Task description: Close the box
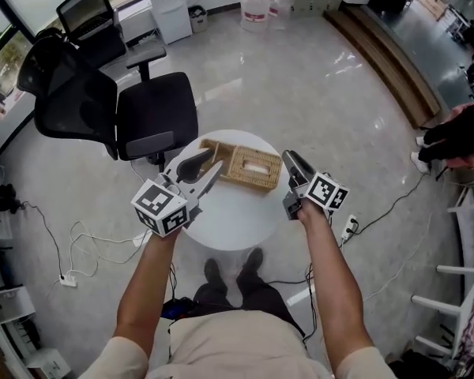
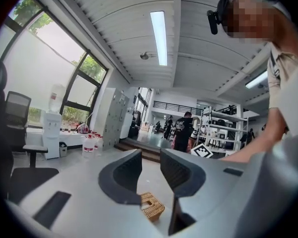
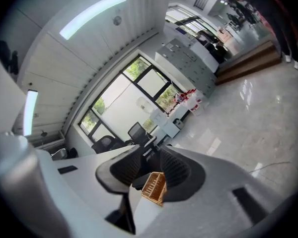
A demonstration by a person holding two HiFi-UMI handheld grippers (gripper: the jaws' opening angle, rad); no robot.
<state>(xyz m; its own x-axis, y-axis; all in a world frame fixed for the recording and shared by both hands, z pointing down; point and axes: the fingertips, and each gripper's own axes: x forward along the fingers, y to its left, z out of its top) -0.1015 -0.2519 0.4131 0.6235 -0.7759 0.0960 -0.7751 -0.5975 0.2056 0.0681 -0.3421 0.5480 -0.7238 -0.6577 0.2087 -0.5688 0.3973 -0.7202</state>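
Head view: the wicker box (image 1: 249, 166) lies on the round white table (image 1: 229, 223), toward the far rim. A wicker flap seems to stick out at its left end. The left gripper (image 1: 215, 163) hangs over the table's left part with its tips just beside the box. The right gripper (image 1: 291, 160) is at the box's right end. Whether either touches the box I cannot tell here. A black office chair (image 1: 146, 117) crowds the far-left rim. Glossy open floor spreads beyond and to the right. Loose cables (image 1: 87, 239) trail at the left and a power strip (image 1: 349, 227) lies at the right.

Left gripper view: the left gripper (image 2: 150, 170) has its 2 jaws apart with nothing between them. The box (image 2: 152, 206) shows low, beyond them. A water dispenser (image 2: 52, 133) and labelled bottles (image 2: 89, 144) stand along the far wall; their print is too small to read.

Right gripper view: the right gripper (image 3: 150, 165) has its jaws apart and clear of the box (image 3: 154, 187), which shows past them.

Each marker cube (image 1: 159, 206) carries black-and-white square patterns.
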